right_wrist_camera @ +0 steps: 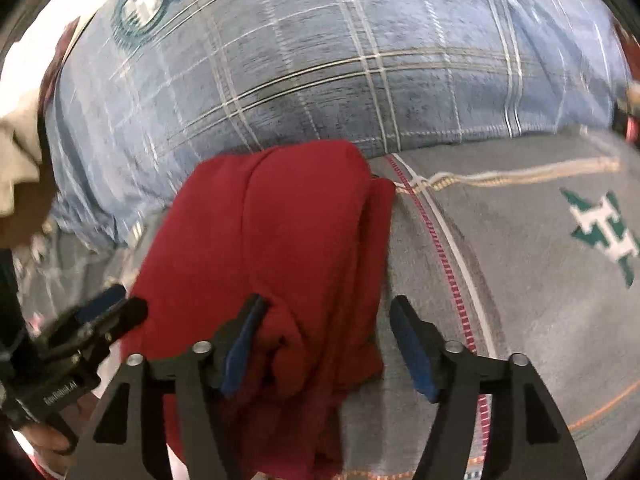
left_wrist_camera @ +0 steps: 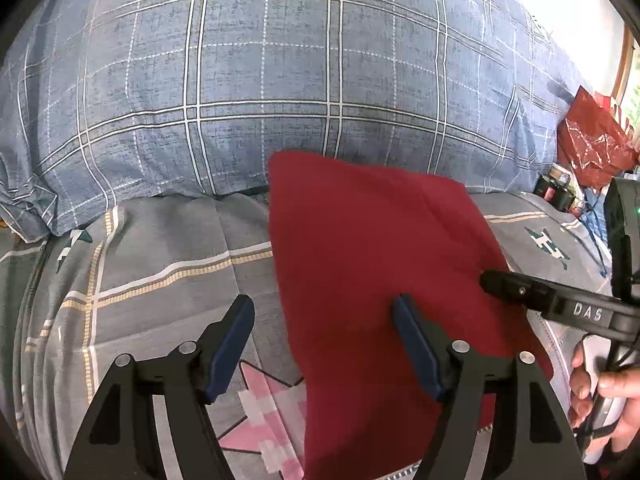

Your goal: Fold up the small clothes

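Observation:
A small red garment (left_wrist_camera: 368, 264) lies folded on the grey patterned bedsheet (left_wrist_camera: 168, 256); it also shows in the right wrist view (right_wrist_camera: 280, 232) with thick folded layers at its right side. My left gripper (left_wrist_camera: 324, 316) is open, its jaws straddling the garment's left edge. My right gripper (right_wrist_camera: 324, 316) is open over the garment's right edge, nothing between the pads. The right gripper's finger (left_wrist_camera: 516, 286) touches the garment's right side in the left wrist view. The left gripper (right_wrist_camera: 108, 308) appears blurred at the garment's left side in the right wrist view.
A big blue plaid pillow (left_wrist_camera: 280, 80) lies just behind the garment, also in the right wrist view (right_wrist_camera: 320, 64). A red plastic bag (left_wrist_camera: 592, 140) and clutter sit at far right. A pink checked patch (left_wrist_camera: 264, 412) is on the sheet.

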Tool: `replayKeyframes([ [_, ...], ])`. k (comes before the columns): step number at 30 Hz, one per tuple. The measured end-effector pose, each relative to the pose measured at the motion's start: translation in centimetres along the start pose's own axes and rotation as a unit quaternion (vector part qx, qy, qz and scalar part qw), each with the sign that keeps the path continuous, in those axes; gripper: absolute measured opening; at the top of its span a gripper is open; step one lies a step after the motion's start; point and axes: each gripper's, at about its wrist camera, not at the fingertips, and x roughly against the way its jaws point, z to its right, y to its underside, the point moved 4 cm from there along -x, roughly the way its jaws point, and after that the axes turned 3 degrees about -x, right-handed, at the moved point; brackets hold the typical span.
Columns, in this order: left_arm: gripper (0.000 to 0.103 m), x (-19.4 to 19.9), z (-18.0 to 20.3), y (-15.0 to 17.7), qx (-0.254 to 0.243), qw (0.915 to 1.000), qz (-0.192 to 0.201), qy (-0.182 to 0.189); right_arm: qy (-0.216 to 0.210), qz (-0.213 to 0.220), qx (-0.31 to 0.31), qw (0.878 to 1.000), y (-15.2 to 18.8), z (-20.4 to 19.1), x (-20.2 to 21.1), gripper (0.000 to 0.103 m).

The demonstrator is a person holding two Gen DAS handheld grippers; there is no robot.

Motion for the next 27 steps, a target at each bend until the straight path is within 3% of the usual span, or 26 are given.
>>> replayKeyframes([
  [3,0.075,-0.3,-0.3,-0.3,0.005,0.9999,-0.002,0.010,-0.026,-0.003,-0.017,1.000,-0.3,0.2,-0.1,0.071],
  [10,0.082,-3.3,-1.8,-0.7,0.063,0.9932,-0.031,0.093,-0.058,-0.009,-0.030,0.998,-0.9,0.4,-2.1,0.081],
  [14,0.082,-5.0,-1.9,-0.9,0.080,0.9886,-0.043,0.119,-0.078,-0.006,-0.015,0.997,-1.3,-0.2,-3.1,0.083],
  [17,0.071,-5.3,-1.6,-0.9,0.080,0.9887,-0.040,0.121,-0.066,0.002,0.012,0.998,-1.1,-1.1,-3.1,0.068],
  [19,0.063,-4.9,-1.4,-1.1,0.073,0.9898,-0.033,0.118,-0.056,0.011,0.036,0.998,-1.0,-2.1,-2.5,0.052],
  [21,0.057,-4.2,-1.7,-0.9,0.081,0.9880,-0.035,0.127,-0.046,0.022,0.057,0.997,-1.1,-3.0,-1.8,0.042],
  [27,0.052,2.4,-3.0,0.2,0.067,0.9896,-0.021,0.126,-0.085,0.034,0.074,0.993,0.3,-6.3,2.2,0.039],
])
